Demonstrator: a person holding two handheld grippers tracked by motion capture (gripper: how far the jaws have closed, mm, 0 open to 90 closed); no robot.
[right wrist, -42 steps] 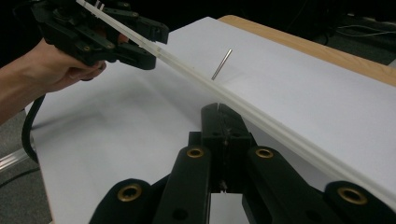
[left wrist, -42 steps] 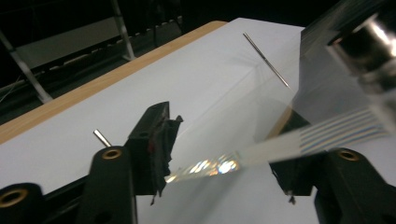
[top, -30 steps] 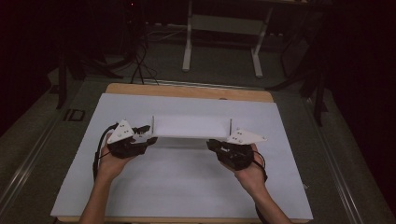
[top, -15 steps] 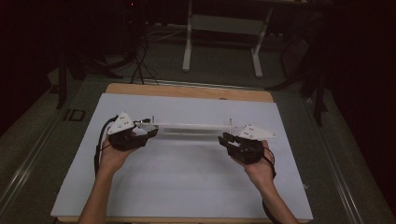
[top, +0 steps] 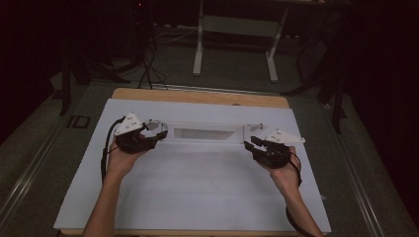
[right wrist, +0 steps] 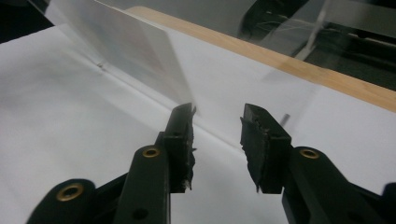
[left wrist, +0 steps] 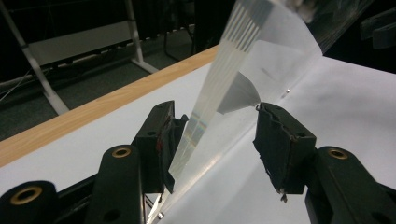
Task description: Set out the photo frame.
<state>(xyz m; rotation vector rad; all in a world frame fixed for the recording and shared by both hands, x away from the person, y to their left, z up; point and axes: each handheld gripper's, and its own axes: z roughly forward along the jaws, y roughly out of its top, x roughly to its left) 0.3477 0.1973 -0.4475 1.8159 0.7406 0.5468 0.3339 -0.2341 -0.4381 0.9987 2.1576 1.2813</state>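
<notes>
A clear stiff panel with a white sheet in it [top: 205, 133] stretches between my two grippers on the white-covered table [top: 197, 197], tipped well over. In the left gripper view the panel [left wrist: 261, 56] leans across the gap of my left gripper [left wrist: 212, 135]. It rests against one pad, and the jaws stand wide. My left gripper [top: 157, 132] sits at the panel's left end. The jaws of my right gripper [right wrist: 217, 130] have just been opening. The panel's end [right wrist: 130, 51] stands by one fingertip and nothing is between the pads. My right gripper [top: 252, 142] is at the right end.
The table's wooden far edge [top: 197, 96] runs behind the white cover. Beyond it on the floor stand a metal frame [top: 234, 24] and dark cables [top: 148, 69]. The near half of the cover is bare white.
The panel stood upright and has tipped over to a flat strip. My right gripper opened, let go of the panel's end and slid to the right. The left hand stayed put.
</notes>
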